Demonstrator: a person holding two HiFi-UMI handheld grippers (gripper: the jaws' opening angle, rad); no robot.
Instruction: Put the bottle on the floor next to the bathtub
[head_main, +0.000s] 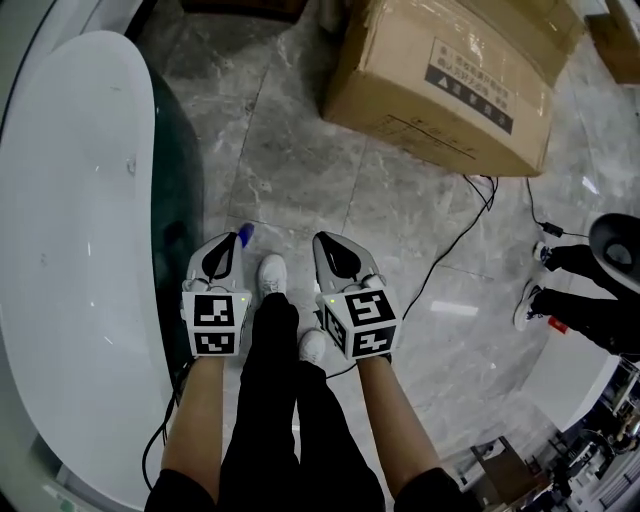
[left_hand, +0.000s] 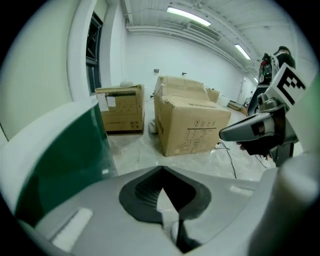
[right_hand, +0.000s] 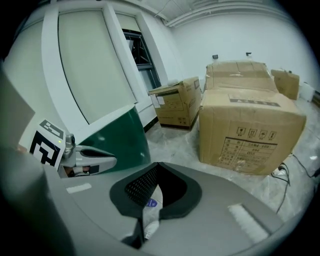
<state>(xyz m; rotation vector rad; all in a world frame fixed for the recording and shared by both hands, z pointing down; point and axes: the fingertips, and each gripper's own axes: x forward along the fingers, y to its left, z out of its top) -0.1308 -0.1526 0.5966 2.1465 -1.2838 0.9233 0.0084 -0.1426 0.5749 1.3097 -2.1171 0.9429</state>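
Note:
In the head view a small blue-topped thing (head_main: 245, 235), apparently the bottle's cap, shows on the grey floor just past the tip of my left gripper (head_main: 224, 243), close to the bathtub's (head_main: 80, 250) dark green side; the rest is hidden. My left gripper is shut and holds nothing (left_hand: 161, 170). My right gripper (head_main: 329, 241) is level with it, also shut (right_hand: 157, 166). Through its jaw slot a white thing with a blue mark (right_hand: 150, 210) shows below; I cannot tell what it is.
A big cardboard box (head_main: 450, 80) stands ahead on the marble floor, with more boxes (left_hand: 120, 109) behind it. A black cable (head_main: 455, 240) runs across the floor at right. The person's white shoes (head_main: 271, 272) are between the grippers. Another person's feet (head_main: 540, 275) are at far right.

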